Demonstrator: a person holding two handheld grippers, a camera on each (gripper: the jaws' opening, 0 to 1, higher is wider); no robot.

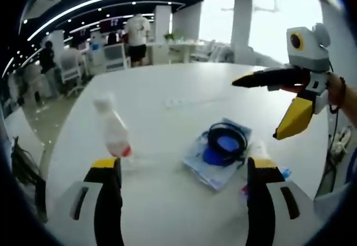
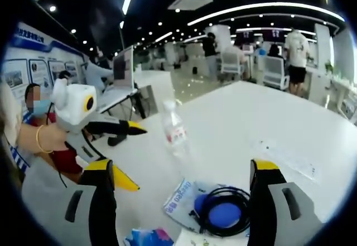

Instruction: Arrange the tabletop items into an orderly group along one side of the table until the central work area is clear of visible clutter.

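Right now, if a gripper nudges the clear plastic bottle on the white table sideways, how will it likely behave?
The bottle stands upright, tall and narrow, so a nudge near its cap would probably tip it. It looks clear and mostly empty, so likely light and prone to skid on the smooth table. Once down, its round body may roll towards the black cable coil.

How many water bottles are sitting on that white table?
1. The single clear bottle stands on the white table, left of the blue packet with the coiled black cable on it. Others could be hidden out of frame.
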